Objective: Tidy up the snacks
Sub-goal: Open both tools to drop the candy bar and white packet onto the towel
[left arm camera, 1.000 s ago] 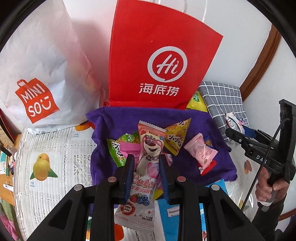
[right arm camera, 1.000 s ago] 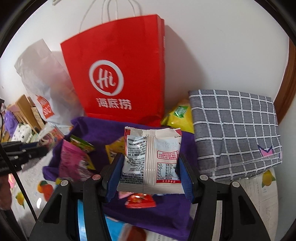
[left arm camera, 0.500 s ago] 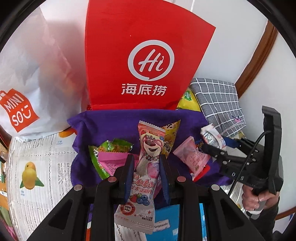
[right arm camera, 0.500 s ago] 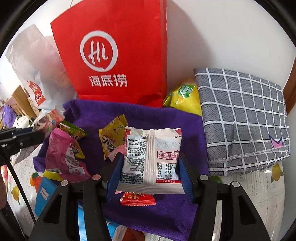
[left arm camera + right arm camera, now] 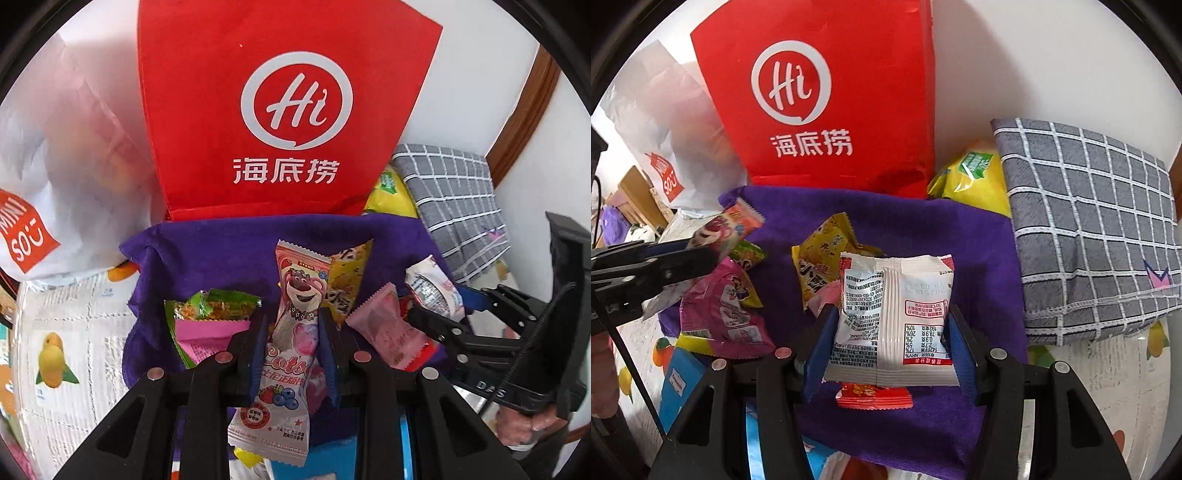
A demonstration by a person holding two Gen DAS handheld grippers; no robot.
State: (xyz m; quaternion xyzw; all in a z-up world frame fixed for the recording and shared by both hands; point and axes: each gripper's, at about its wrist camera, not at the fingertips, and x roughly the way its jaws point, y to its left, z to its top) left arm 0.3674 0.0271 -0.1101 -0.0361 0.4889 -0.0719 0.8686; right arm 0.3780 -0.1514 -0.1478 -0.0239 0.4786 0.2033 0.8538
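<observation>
My left gripper (image 5: 291,328) is shut on a long pink bear snack packet (image 5: 291,339), held above the purple cloth (image 5: 221,251). My right gripper (image 5: 888,325) is shut on a white snack packet (image 5: 894,317), back side showing, also over the cloth (image 5: 979,251). It shows at the right of the left wrist view (image 5: 434,286). On the cloth lie a yellow packet (image 5: 820,266), a magenta packet (image 5: 727,317), a green packet (image 5: 218,304), a pale pink candy (image 5: 388,328) and a small red packet (image 5: 873,395).
A red paper bag (image 5: 288,110) stands behind the cloth against the wall. A white Miniso bag (image 5: 66,147) is to its left. A grey checked folded cloth (image 5: 1089,229) and a yellow-green bag (image 5: 971,181) lie at the right. A blue box (image 5: 677,387) is near the front.
Both grippers have moved forward and closer over the purple cloth, each still holding its packet. The right gripper has come nearer to the left one.
</observation>
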